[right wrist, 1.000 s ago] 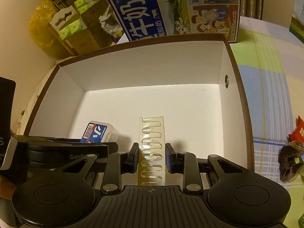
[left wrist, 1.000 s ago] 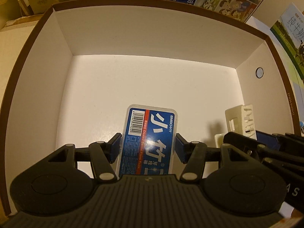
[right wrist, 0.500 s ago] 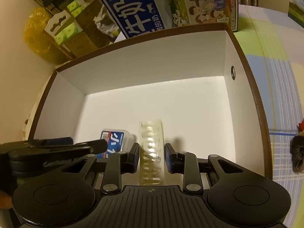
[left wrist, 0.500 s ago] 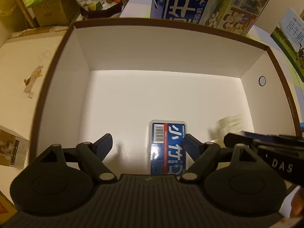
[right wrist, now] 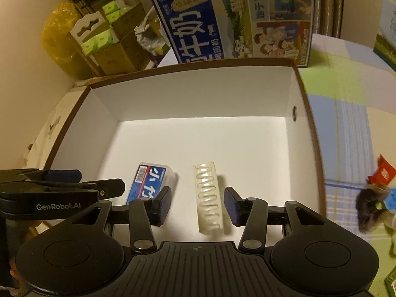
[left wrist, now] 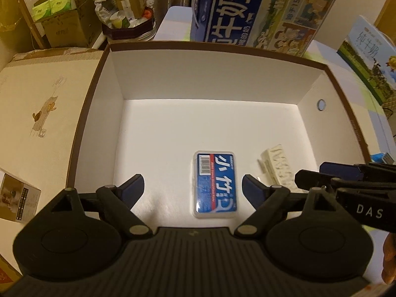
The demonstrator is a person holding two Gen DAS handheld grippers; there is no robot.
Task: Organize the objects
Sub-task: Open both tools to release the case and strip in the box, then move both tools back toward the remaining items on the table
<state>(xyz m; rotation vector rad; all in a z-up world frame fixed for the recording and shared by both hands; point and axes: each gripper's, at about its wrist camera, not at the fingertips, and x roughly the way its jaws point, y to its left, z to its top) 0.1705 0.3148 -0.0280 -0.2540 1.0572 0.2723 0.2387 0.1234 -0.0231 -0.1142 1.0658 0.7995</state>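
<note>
A wide brown-rimmed cardboard box (left wrist: 81, 113) with white inner walls fills both views, and a blue milk carton (left wrist: 222, 12) stands behind its far wall. On the box floor, towards the near side, a blue-labelled plastic case (left wrist: 214, 184) lies flat, and just to its right, not touching, lies a cream hair claw clip (right wrist: 208, 195). The left gripper (left wrist: 193, 188) hangs above the case with its jaws spread wide, holding nothing. The right gripper (right wrist: 197, 204) is likewise released, its blue pads (right wrist: 231, 205) standing clear on either side of the clip.
</note>
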